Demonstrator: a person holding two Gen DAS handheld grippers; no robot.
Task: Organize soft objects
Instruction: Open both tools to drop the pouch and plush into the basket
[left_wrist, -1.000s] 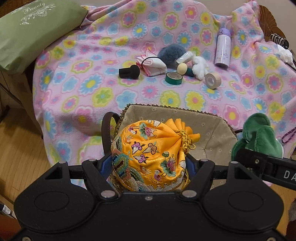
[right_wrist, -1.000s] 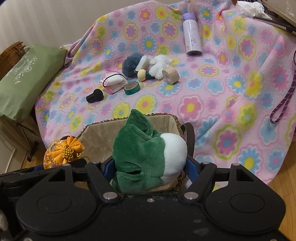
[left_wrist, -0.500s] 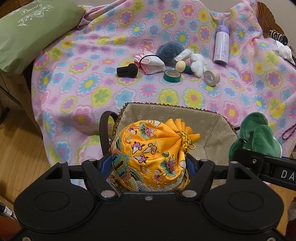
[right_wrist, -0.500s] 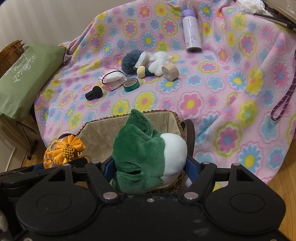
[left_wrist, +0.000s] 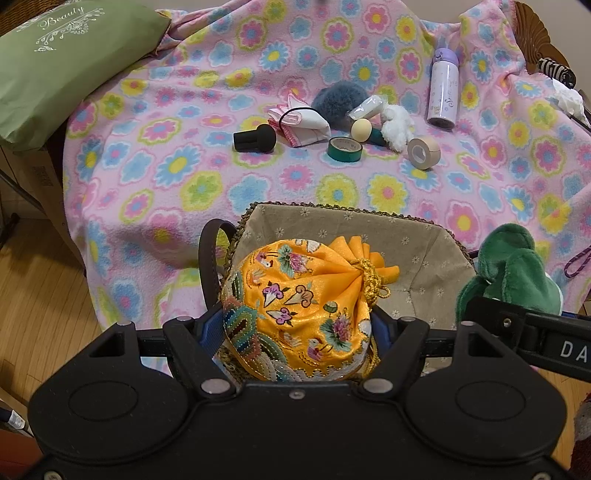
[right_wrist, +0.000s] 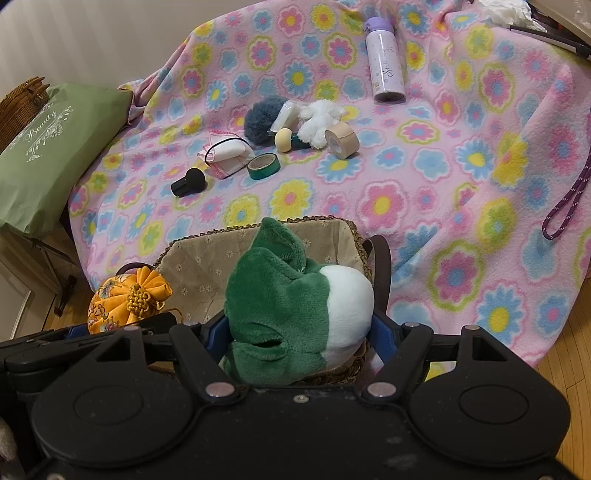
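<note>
My left gripper (left_wrist: 295, 325) is shut on a round yellow embroidered pouch (left_wrist: 299, 306), held over the near left part of a fabric-lined woven basket (left_wrist: 417, 240). The right gripper (right_wrist: 297, 325) is shut on a green and white plush toy (right_wrist: 291, 306) over the basket's (right_wrist: 207, 254) near right part. Each wrist view catches the other's load: the plush (left_wrist: 513, 269) at right, the pouch (right_wrist: 125, 299) at left. Further back on the flowered pink blanket (left_wrist: 166, 155) lie a grey-blue pompom (left_wrist: 336, 98), a white fluffy toy (left_wrist: 397, 125) and a folded cloth (left_wrist: 303, 122).
Also on the blanket: a black knob (left_wrist: 255, 138), green tape roll (left_wrist: 345, 148), beige tape roll (left_wrist: 424, 151), a small mushroom-shaped piece (left_wrist: 364, 130) and a lilac bottle (left_wrist: 443, 92). A green cushion (left_wrist: 62, 62) sits at left, a purple cord (right_wrist: 569, 195) at right. Wooden floor shows below.
None of the objects has moved; both grippers keep their hold, and the view has only drifted slightly.
</note>
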